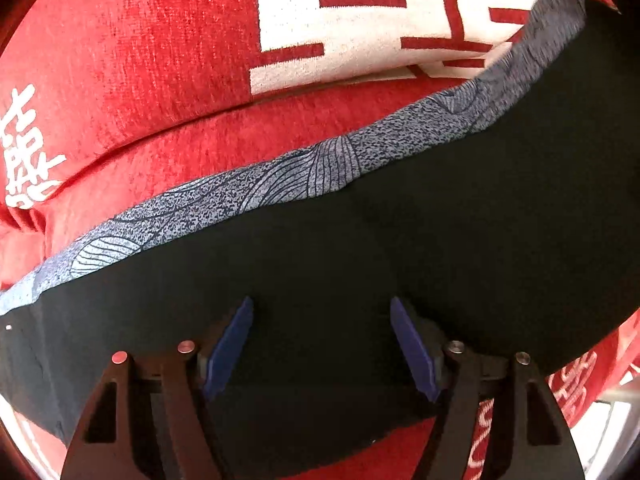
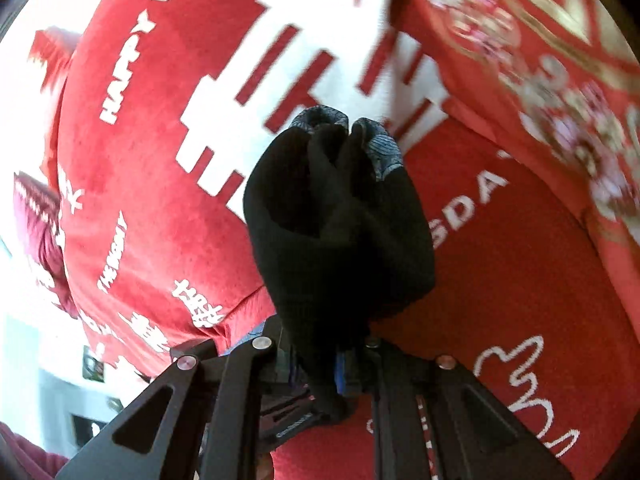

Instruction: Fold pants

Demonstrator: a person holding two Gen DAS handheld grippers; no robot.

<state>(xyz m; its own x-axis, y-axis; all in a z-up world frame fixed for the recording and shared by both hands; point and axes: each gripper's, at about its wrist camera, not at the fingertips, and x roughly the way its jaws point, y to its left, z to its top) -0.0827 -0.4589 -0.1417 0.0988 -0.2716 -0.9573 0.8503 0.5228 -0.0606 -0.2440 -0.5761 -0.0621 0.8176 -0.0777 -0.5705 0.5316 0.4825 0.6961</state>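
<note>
The black pants (image 1: 400, 248) with a grey patterned waistband (image 1: 320, 168) lie across a red bed cover in the left wrist view. My left gripper (image 1: 322, 312) is open, its blue pads (image 1: 228, 356) spread just above the black fabric, holding nothing. In the right wrist view my right gripper (image 2: 334, 364) is shut on a bunched end of the pants (image 2: 340, 232), which stands up in front of the camera with grey trim (image 2: 380, 148) at its top. The right fingertips are hidden by the fabric.
A red pillow with a white character panel (image 1: 360, 20) lies behind the pants. Red bedding with white lettering (image 2: 140, 160) fills the right wrist view, with a red and gold patterned cushion (image 2: 540, 60) at the upper right. The bed edge and a pale floor (image 2: 60, 380) show at the lower left.
</note>
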